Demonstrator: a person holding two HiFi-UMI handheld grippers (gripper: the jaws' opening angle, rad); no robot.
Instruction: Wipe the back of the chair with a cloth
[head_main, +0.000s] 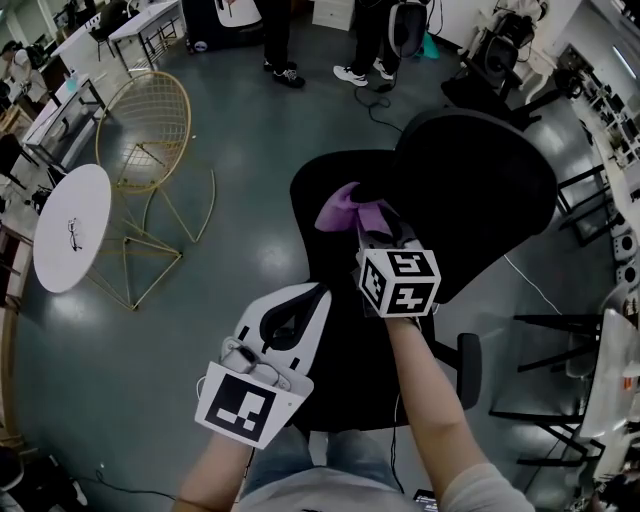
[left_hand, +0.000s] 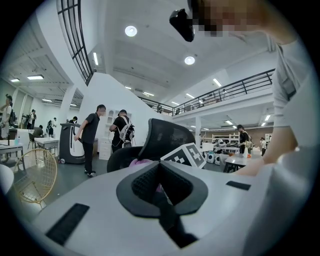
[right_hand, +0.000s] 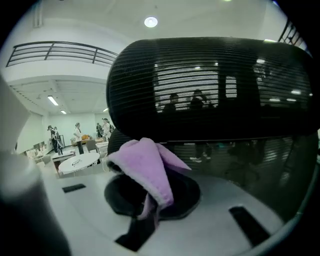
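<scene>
A black mesh office chair (head_main: 470, 190) stands in front of me, its seat (head_main: 330, 190) below the backrest (right_hand: 210, 85). A purple cloth (head_main: 345, 208) is pinched in my right gripper (head_main: 375, 228), which is shut on it and held close to the inner face of the backrest; in the right gripper view the cloth (right_hand: 150, 170) drapes over the jaws just below the mesh. My left gripper (head_main: 290, 318) hangs lower, over the seat's near edge, shut with nothing in it. In the left gripper view the chair (left_hand: 162, 137) and the right gripper's marker cube (left_hand: 186, 154) lie ahead.
A gold wire chair (head_main: 150, 130) and a round white table (head_main: 70, 225) stand to the left. People (head_main: 280, 40) stand at the far side. Black chair bases and desks (head_main: 590, 330) crowd the right edge. A cable (head_main: 530, 285) runs over the grey floor.
</scene>
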